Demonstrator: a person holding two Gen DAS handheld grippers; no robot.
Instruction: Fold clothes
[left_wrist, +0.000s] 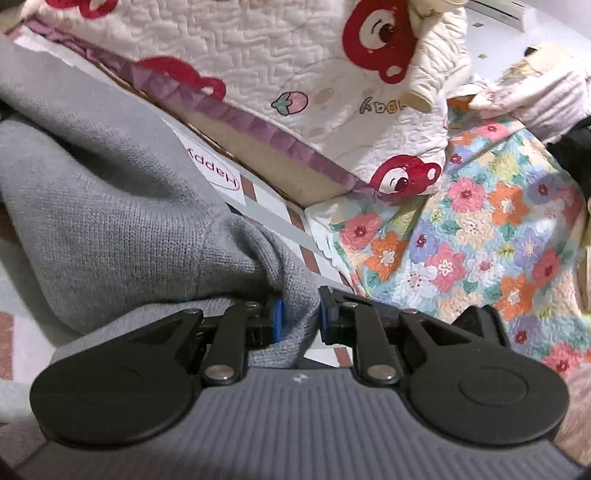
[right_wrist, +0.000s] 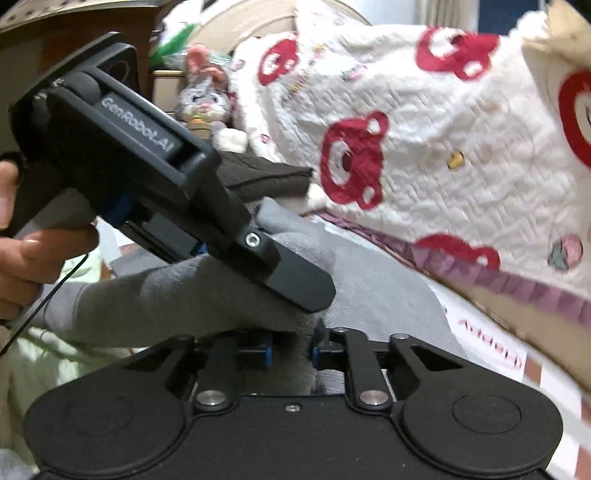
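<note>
A grey knit sweater lies bunched on the bed at the left of the left wrist view. My left gripper is shut on a fold of it, the grey cloth pinched between the blue pads. In the right wrist view the same sweater stretches across the middle. My right gripper is shut on another part of it. The left gripper's black body shows there, held in a hand at the left, right above the sweater.
A white quilt with red bears lies behind the sweater. A flowered quilt lies at the right. A dark folded garment and a plush rabbit sit at the back.
</note>
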